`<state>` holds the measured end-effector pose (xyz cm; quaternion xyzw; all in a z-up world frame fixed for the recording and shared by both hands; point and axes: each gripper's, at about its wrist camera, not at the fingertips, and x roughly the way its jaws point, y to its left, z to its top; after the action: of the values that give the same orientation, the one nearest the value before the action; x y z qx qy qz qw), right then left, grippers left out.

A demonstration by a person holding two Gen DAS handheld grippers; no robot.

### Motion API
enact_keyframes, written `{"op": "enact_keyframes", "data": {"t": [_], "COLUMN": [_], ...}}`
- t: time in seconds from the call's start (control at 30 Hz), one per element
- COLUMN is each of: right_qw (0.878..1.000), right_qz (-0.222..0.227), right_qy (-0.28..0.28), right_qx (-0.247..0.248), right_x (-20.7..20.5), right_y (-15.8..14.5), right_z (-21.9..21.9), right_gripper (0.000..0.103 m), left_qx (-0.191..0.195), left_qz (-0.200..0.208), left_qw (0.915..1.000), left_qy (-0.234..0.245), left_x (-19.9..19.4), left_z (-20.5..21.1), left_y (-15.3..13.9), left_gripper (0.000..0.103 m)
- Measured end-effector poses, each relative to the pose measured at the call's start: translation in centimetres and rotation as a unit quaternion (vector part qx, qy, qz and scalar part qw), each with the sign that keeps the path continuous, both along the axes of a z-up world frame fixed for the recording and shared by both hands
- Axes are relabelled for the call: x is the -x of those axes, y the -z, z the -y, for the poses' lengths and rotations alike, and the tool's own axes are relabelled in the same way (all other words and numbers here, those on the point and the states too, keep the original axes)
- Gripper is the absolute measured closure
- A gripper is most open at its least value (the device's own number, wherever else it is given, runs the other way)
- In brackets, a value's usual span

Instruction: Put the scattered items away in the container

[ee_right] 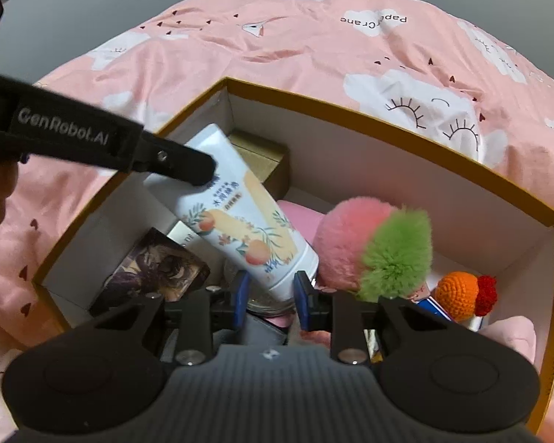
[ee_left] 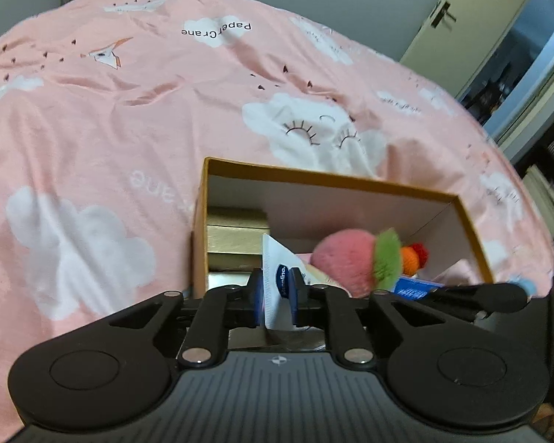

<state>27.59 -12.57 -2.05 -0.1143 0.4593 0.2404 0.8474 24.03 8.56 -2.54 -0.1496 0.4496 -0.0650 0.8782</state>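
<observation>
Cardboard box (ee_right: pixel 406 125), mustard rim and white walls, sits on the pink bedspread (ee_left: pixel 110 118) and it's pretty full already. Inside it: gold boxes (ee_left: pixel 236 236) stacked in the far left corner, a fuzzy pink pompom (ee_right: pixel 347 236) with a green tuft in the middle, an orange and red crochet ball (ee_right: pixel 461 293) toward the box's right wall, and a dark printed pack (ee_right: pixel 158 269) by the left wall. Left gripper (ee_left: pixel 277 289) hangs over the box's near edge, jaws only a little apart, with a white Vaseline tube (ee_left: pixel 277 258) standing between the blue pads, gap on one side I think. Right gripper (ee_right: pixel 269 288) is over the box too, narrow jaws around the bottom end of a white peach-print tube (ee_right: pixel 236 214) that leans back toward the gold boxes.
</observation>
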Motion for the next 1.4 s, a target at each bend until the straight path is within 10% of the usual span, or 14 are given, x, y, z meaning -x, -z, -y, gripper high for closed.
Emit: {"op": "enact_keyframes", "data": {"t": [0.83,1.4], "right_qw": [0.999,0.981], "right_qz": [0.028,0.15], "right_qy": [0.02,0.09], "right_qx": [-0.005,-0.085], "right_x": [1.9,8.9], "right_y": [-2.1,-7.1], "right_z": [0.8,3.7], "right_gripper": [0.072,0.033], "left_qx": [-0.097,-0.136], "left_qz": [0.025,0.161], "left_qw": [0.9936,0.9773], "left_qy": [0.053,0.028], "left_x": [1.8,9.7], "left_z": [1.9,3.5], "left_y": [-2.0,-7.5], "left_gripper": [0.049,0.041]}}
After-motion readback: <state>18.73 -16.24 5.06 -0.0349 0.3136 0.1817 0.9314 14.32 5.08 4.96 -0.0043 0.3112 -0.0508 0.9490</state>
